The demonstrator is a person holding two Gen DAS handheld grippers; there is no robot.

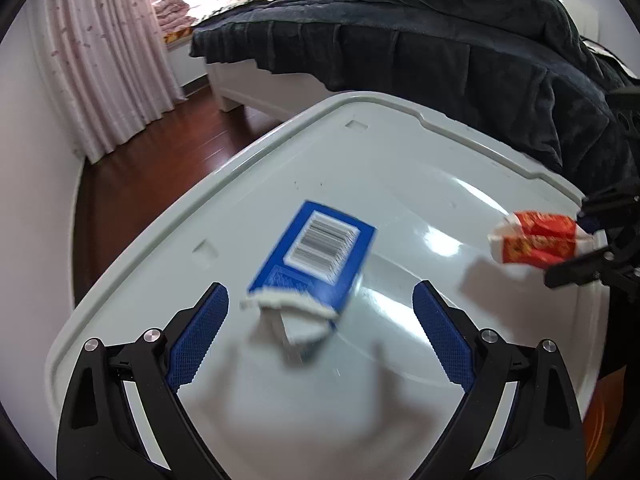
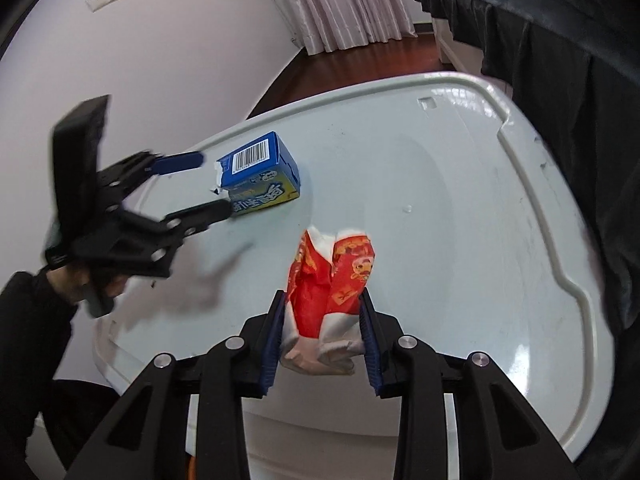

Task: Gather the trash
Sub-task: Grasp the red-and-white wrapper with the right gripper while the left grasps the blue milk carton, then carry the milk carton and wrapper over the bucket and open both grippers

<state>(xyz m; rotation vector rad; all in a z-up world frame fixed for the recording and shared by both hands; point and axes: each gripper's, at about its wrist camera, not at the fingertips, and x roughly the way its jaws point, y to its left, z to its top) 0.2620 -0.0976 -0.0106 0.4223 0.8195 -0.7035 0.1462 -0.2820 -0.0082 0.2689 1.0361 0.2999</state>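
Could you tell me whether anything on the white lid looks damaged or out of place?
Yes. The blue carton lies on its side on the white lid, one end torn open and ragged. The red packet, crumpled and ripped, is clamped in the right tool. The left tool is open near the carton.

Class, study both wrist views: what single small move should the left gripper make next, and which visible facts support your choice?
Probably ease the left gripper forward and shut it on the blue carton. Its fingers stand open on either side of the carton's torn end, not yet gripping, while the carton lies on the white lid. The right gripper already clamps the red wrapper.
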